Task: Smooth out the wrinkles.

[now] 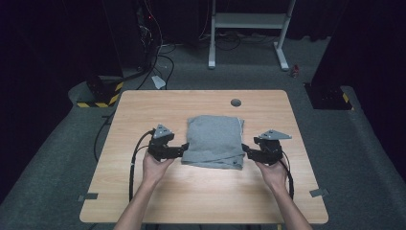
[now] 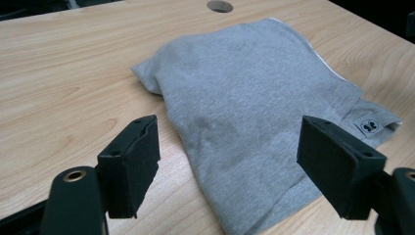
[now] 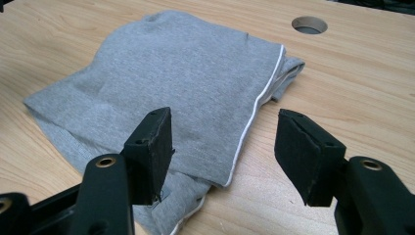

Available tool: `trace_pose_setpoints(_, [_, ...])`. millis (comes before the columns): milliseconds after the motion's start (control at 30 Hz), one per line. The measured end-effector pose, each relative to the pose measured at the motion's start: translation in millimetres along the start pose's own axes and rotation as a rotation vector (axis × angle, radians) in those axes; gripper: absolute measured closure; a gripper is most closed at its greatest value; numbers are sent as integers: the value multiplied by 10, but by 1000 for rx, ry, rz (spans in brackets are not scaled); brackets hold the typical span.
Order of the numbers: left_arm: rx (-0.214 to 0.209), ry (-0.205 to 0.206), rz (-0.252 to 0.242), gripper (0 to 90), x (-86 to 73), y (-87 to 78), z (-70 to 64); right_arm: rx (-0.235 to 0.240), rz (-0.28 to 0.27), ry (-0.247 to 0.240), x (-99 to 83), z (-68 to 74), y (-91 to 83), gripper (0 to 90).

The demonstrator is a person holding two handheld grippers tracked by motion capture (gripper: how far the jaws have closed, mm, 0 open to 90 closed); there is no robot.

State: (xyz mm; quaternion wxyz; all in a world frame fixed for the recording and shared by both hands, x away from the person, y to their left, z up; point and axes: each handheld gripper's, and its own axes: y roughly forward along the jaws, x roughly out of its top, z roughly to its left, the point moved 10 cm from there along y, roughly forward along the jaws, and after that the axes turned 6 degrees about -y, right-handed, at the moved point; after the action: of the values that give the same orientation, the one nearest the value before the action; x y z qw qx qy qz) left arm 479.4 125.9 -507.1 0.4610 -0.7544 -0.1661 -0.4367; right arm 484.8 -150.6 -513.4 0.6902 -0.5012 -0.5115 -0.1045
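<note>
A folded grey garment [image 1: 214,141] lies in the middle of the wooden table [image 1: 143,110]. My left gripper [image 1: 184,151] stands at the garment's near left corner, jaws open. In the left gripper view the grey cloth [image 2: 244,107] lies between and beyond the open gripper [image 2: 230,166], with a small label [image 2: 369,125] at its far edge. My right gripper [image 1: 244,148] is at the garment's near right corner, also open. In the right gripper view the garment's white-trimmed edge [image 3: 249,122] runs between the jaws of the open gripper [image 3: 225,152].
A round cable hole [image 1: 235,102] sits in the table behind the garment. Bare wood lies on all sides of the cloth. A white frame stand [image 1: 249,28] and cables [image 1: 163,62] are on the floor beyond the table.
</note>
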Motion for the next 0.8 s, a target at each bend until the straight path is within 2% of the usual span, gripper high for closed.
trace_pose_setpoints(300, [9,-18,-17,240,-22,-109,93,-6,-23,13,13,-61,-103,391])
trace_pose_setpoints(800, [36,-48,-33,240,-84,-261,262,-24,-33,37,-73,-180,-227,391])
